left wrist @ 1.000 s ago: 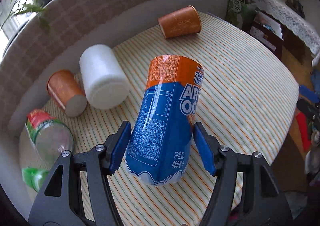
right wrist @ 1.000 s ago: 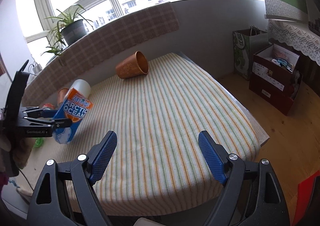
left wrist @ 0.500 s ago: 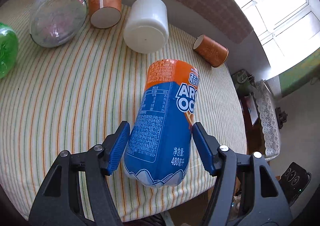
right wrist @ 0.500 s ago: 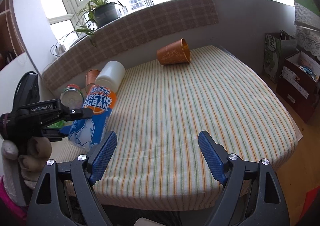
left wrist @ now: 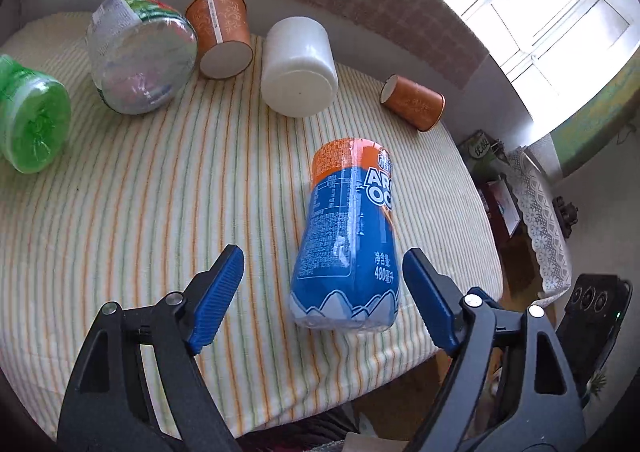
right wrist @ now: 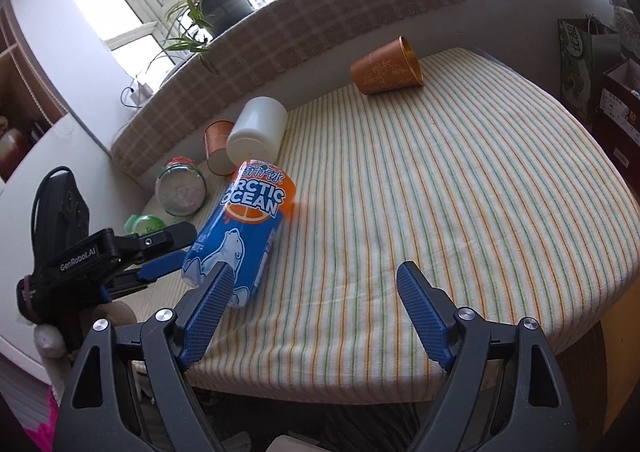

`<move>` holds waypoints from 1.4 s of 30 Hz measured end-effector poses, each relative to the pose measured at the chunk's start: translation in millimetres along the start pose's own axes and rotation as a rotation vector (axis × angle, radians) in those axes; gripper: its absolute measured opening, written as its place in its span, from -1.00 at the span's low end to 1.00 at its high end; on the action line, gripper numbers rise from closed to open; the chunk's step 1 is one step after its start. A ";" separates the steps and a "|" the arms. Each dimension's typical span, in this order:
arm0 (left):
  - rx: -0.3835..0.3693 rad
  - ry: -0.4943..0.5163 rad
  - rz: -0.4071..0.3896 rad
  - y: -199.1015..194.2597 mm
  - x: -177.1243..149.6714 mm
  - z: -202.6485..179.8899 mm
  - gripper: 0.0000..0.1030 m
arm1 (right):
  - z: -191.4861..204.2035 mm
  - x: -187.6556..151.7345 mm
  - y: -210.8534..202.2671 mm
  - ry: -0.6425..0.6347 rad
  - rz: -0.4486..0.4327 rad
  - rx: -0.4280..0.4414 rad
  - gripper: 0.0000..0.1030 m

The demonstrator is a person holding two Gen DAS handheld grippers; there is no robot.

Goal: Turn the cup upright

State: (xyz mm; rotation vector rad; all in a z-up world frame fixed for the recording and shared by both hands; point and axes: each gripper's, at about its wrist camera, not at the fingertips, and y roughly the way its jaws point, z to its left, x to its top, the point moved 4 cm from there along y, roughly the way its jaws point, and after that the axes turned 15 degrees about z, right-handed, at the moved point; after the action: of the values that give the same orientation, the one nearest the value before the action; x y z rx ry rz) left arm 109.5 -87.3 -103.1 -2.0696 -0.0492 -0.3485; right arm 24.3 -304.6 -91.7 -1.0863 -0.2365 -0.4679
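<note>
The blue and orange Arctic Ocean cup (left wrist: 347, 236) stands between the open fingers of my left gripper (left wrist: 323, 292), near the table's front edge; neither pad touches it. It leans in the right wrist view (right wrist: 240, 228), where the left gripper (right wrist: 160, 256) shows beside it. My right gripper (right wrist: 316, 312) is open and empty over the front edge of the striped tablecloth (right wrist: 440, 192).
On their sides along the back lie a green bottle piece (left wrist: 30, 116), a clear cup (left wrist: 140, 56), an orange paper cup (left wrist: 222, 38), a white cup (left wrist: 298, 66) and another orange cup (left wrist: 414, 102). A potted plant (right wrist: 216, 4) sits on the sill. Boxes (right wrist: 616, 92) stand right of the table.
My left gripper has opened and let go of the Arctic Ocean cup, which now rests on the table. The right gripper has come closer to the table.
</note>
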 end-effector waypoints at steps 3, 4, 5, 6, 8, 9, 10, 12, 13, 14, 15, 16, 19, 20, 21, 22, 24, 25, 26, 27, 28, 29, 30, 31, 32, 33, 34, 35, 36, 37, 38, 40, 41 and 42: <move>0.097 0.054 -0.047 -17.9 -13.3 8.7 0.63 | 5.3 7.6 3.3 0.014 0.013 0.026 0.62; 0.139 0.068 -0.064 -23.4 -18.3 12.6 0.63 | 6.5 11.1 5.4 0.022 0.022 0.037 0.62; 0.196 0.081 -0.083 -28.4 -23.4 16.1 0.63 | 7.1 15.3 8.0 0.032 0.033 0.050 0.62; 0.259 0.092 -0.104 -32.3 -28.7 19.2 0.63 | 8.1 19.0 10.6 0.041 0.043 0.065 0.62; 0.367 0.114 -0.144 -39.9 -40.0 24.9 0.63 | 11.4 27.4 16.4 0.051 0.063 0.092 0.62; 0.402 0.122 -0.159 -43.2 -45.5 27.7 0.63 | 13.7 31.6 20.3 0.053 0.076 0.098 0.62; 0.423 0.125 -0.169 -45.3 -50.4 30.3 0.63 | 15.8 35.6 25.3 0.057 0.093 0.102 0.62; 0.435 0.115 -0.183 -49.9 -59.1 35.0 0.63 | 20.2 42.4 36.2 0.073 0.133 0.128 0.62; 0.435 0.106 -0.189 -52.0 -62.0 36.7 0.63 | 22.7 45.8 42.2 0.082 0.154 0.147 0.62; 0.432 0.096 -0.196 -54.0 -64.9 38.8 0.63 | 23.6 49.3 48.4 0.096 0.178 0.166 0.62; 0.430 0.083 -0.206 -55.9 -67.5 41.5 0.63 | 23.5 53.1 55.1 0.117 0.203 0.188 0.62; 0.431 0.073 -0.214 -57.8 -69.5 42.0 0.63 | 22.2 57.0 62.2 0.145 0.228 0.213 0.62; 0.428 0.062 -0.224 -60.4 -75.5 43.7 0.63 | 18.5 64.4 79.2 0.218 0.292 0.266 0.62; 0.425 0.060 -0.226 -60.4 -77.5 43.7 0.63 | 18.3 66.1 83.1 0.229 0.305 0.274 0.62; 0.419 0.057 -0.227 -59.8 -79.4 44.0 0.63 | 17.8 67.7 85.9 0.236 0.312 0.277 0.62; 0.411 0.054 -0.226 -58.4 -80.4 43.3 0.63 | 18.1 68.7 88.3 0.242 0.317 0.281 0.62; 0.396 0.044 -0.217 -54.2 -82.3 42.3 0.63 | 18.8 72.2 94.0 0.250 0.324 0.297 0.62; 0.388 0.042 -0.209 -50.9 -82.5 40.9 0.63 | 19.2 73.4 96.7 0.257 0.325 0.300 0.62; 0.381 0.041 -0.202 -47.9 -83.0 40.3 0.63 | 19.4 73.7 99.2 0.265 0.326 0.303 0.62; 0.375 0.042 -0.197 -45.3 -83.3 39.0 0.63 | 20.1 73.6 102.5 0.271 0.332 0.308 0.62; 0.371 0.046 -0.191 -42.9 -84.2 37.6 0.63 | 20.5 73.6 105.2 0.276 0.339 0.314 0.62; 0.367 0.049 -0.187 -41.2 -84.6 36.3 0.63 | 20.7 73.1 107.2 0.279 0.347 0.316 0.61; 0.363 0.051 -0.184 -39.9 -84.9 35.3 0.63 | 20.9 73.5 108.5 0.281 0.352 0.315 0.61; 0.359 0.053 -0.182 -38.9 -85.2 34.4 0.63 | 21.7 74.2 110.2 0.278 0.358 0.309 0.61; 0.356 0.056 -0.182 -38.5 -85.5 33.3 0.63 | 22.3 74.4 111.1 0.272 0.364 0.303 0.53; 0.356 0.060 -0.185 -38.6 -85.7 32.1 0.63 | 22.4 75.7 112.7 0.263 0.373 0.296 0.48; 0.356 0.065 -0.187 -38.7 -85.9 31.5 0.63 | 22.7 76.9 113.8 0.257 0.379 0.290 0.47; 0.356 0.066 -0.190 -38.9 -86.1 31.2 0.63 | 23.0 77.8 113.8 0.252 0.383 0.285 0.47; 0.354 0.064 -0.191 -39.0 -85.8 31.6 0.63 | 23.5 79.4 114.7 0.245 0.388 0.279 0.47; 0.350 0.061 -0.191 -39.3 -85.5 32.5 0.63 | 24.0 80.4 114.4 0.238 0.390 0.272 0.46; 0.345 0.057 -0.192 -39.6 -85.4 33.6 0.63 | 25.1 81.5 113.7 0.228 0.392 0.266 0.38; 0.344 0.050 -0.192 -40.4 -84.9 35.6 0.63 | 29.3 84.6 117.6 0.211 0.402 0.259 0.22; 0.344 0.047 -0.193 -40.8 -84.9 36.3 0.63 | 30.7 84.8 118.8 0.208 0.402 0.261 0.22; 0.343 0.045 -0.193 -41.2 -84.9 36.8 0.63 | 31.2 84.3 118.3 0.203 0.397 0.260 0.21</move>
State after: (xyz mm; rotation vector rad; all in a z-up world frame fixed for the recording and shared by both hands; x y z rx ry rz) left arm 29.2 -25.8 -107.9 -1.7198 -0.2651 -0.4700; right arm 156.0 -252.7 -137.0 -0.7980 0.0975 -0.1810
